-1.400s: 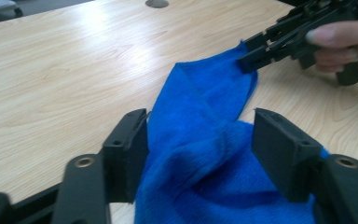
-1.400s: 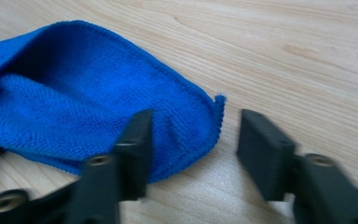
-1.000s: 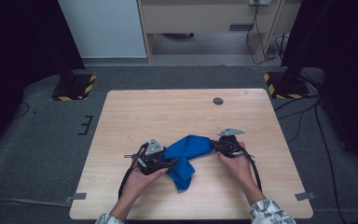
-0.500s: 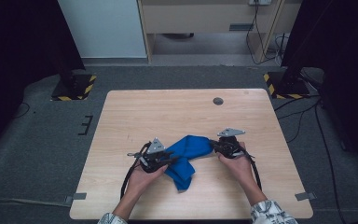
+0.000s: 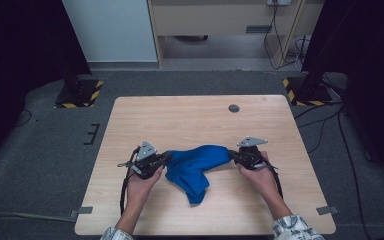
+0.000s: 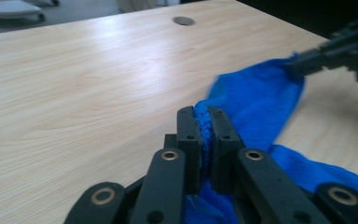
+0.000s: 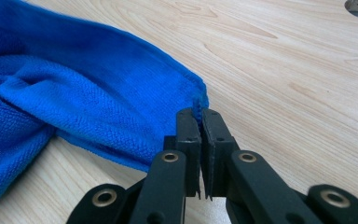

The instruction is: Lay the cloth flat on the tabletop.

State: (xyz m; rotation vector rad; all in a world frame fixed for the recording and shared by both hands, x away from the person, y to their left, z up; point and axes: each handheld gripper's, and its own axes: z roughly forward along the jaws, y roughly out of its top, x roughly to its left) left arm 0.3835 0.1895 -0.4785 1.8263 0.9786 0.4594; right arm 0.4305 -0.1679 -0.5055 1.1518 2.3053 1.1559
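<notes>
**benchrat:** Wooden tabletop (image 5: 180, 120) on grey carpet, dark stands with hazard-striped feet at the far corners, round cable hole (image 5: 234, 108) toward the far edge. What am I looking at on my feed?

**me:** So I've got a blue cloth (image 5: 195, 165) strung between both tools. My left gripper (image 5: 166, 158) has just been closing, and in the left gripper view the jaws are clamped on a bunched fold of the cloth (image 6: 261, 98), knit squeezed right between the pads. My right gripper (image 5: 233, 156) is pressed together on the opposite corner; in the right gripper view only a little tuft of the blue hem (image 7: 198, 108) pokes up between the jaw tips.

**benchrat:** Where's the rest of the fabric sitting?

**me:** Between the two grippers it runs as a thick band, and a loose flap hangs off toward me, nearer the left gripper than the right, lying flat on the wood. Off the right gripper's tip the cloth (image 7: 74, 102) spreads away to its left side, rumpled and folded over itself. From the left gripper I can see the right one (image 6: 307, 63) farther off, pinching the far end.

**benchrat:** Hands?

**me:** Left hand (image 5: 141, 184) and right hand (image 5: 261, 176) wrapped round the gripper bodies, cables trailing back.
</notes>
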